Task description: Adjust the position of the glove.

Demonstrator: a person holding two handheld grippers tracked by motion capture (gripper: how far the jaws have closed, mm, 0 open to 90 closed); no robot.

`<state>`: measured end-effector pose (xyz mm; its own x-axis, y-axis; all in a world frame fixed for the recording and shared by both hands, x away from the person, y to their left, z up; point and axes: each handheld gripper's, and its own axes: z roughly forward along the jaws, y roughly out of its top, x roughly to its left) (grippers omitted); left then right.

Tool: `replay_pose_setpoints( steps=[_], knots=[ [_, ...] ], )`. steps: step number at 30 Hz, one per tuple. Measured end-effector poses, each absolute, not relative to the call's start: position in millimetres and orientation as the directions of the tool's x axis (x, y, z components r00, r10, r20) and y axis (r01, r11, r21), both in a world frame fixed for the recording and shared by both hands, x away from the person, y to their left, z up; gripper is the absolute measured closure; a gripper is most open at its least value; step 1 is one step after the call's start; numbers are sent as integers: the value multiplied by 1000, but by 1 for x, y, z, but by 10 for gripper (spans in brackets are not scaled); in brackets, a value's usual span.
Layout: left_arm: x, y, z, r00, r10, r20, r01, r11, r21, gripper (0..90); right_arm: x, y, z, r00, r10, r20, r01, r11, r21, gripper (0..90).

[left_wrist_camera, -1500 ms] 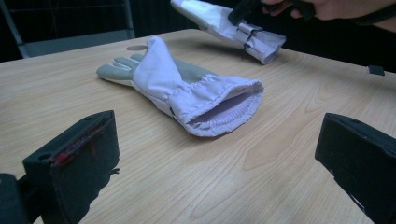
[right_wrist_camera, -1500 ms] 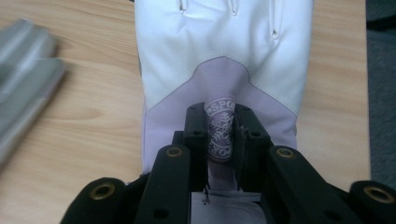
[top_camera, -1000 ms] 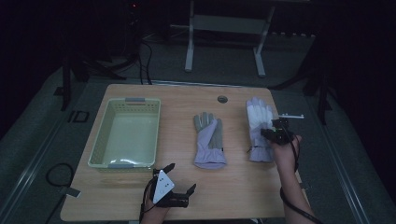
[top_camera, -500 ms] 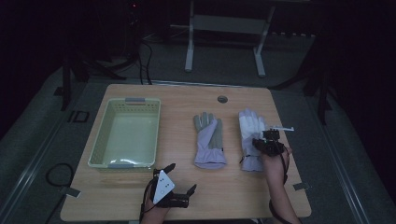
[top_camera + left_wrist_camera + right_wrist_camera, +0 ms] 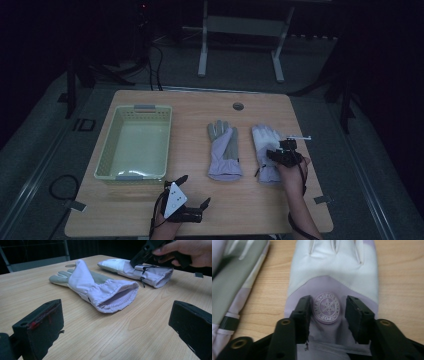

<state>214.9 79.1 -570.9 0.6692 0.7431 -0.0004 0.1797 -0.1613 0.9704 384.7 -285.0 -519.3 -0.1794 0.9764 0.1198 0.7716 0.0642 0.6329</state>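
The right gripper (image 5: 327, 308) sat low in the frame, pressed onto the right glove (image 5: 334, 272), its jaws just opening, part open astride the round snowflake badge (image 5: 327, 308) without pinching it. The left gripper (image 5: 117, 325) rested wide open, holding nothing

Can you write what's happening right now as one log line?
right gripper: open, jaws just opening, down on right glove, round badge between them | left gripper: open, near table edge | left glove: flat | basket: beside gloves
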Motion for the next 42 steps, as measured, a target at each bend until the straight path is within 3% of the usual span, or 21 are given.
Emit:
replay_pose_setpoints(
  steps=[6, 12, 19, 28, 36, 38, 42],
  knots=[
    [215, 79, -571, 671, 742, -3, 182, -160, 970, 0, 382, -294, -502, -300, 950, 86, 747, 178, 641, 484],
    [216, 79, -571, 672, 740, -3, 185, -164, 969, 0, 375, -309, -480, -431, 902, 15, 657, 302, 690, 543],
    [216, 79, -571, 671, 742, -3, 186, -164, 969, 0, 373, -326, -477, -570, 820, -48, 568, 436, 698, 483],
    [216, 79, -571, 675, 738, -3, 187, -167, 968, 0, 386, -334, -498, -588, 809, 14, 589, 416, 692, 520],
    [216, 79, -571, 676, 736, -2, 187, -168, 968, 0, 400, -322, -523, -580, 809, 96, 646, 384, 660, 481],
    [216, 79, -571, 678, 735, 1, 186, -173, 967, 0, 401, -317, -532, -578, 812, 76, 652, 405, 641, 478],
    [216, 78, -571, 677, 736, 5, 186, -178, 966, 0, 399, -316, -537, -589, 804, 81, 643, 406, 649, 616]
  ],
)
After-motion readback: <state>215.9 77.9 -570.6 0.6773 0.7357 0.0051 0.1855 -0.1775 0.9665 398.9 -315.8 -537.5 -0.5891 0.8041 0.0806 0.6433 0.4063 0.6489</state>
